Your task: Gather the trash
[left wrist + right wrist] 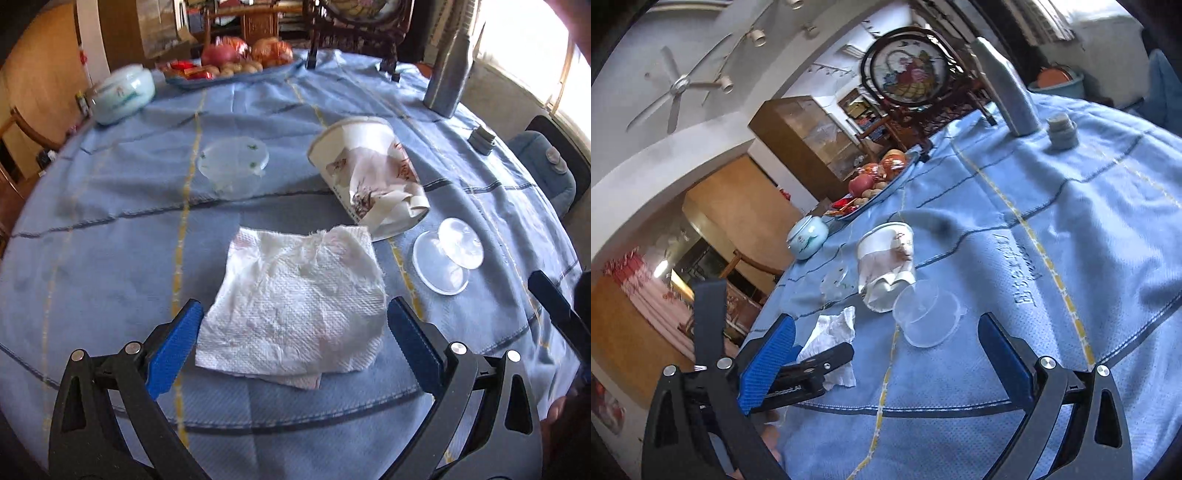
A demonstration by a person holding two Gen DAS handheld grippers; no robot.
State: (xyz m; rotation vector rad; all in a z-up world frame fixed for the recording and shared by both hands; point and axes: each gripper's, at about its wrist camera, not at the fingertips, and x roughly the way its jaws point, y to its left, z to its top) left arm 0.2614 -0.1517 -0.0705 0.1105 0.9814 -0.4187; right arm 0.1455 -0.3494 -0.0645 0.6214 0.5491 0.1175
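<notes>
A crumpled white paper napkin [295,306] lies on the blue tablecloth [110,266]. My left gripper [294,314] is open, its blue fingers on either side of the napkin's near half. Behind the napkin a torn paper cup [369,173] lies on its side. Two clear plastic lids [447,254] lie to its right, and a clear plastic cup [232,168] stands to its left. In the right wrist view my right gripper [886,328] is open and empty above the cloth, near the clear lids [929,314], the paper cup [886,269] and the napkin [831,332].
A light green lidded jar [123,92] and a tray of fruit and snacks [236,62] stand at the far side. A grey bottle [448,70] and a small grey cap [482,138] stand at the right. A framed round ornament [908,72] stands at the back.
</notes>
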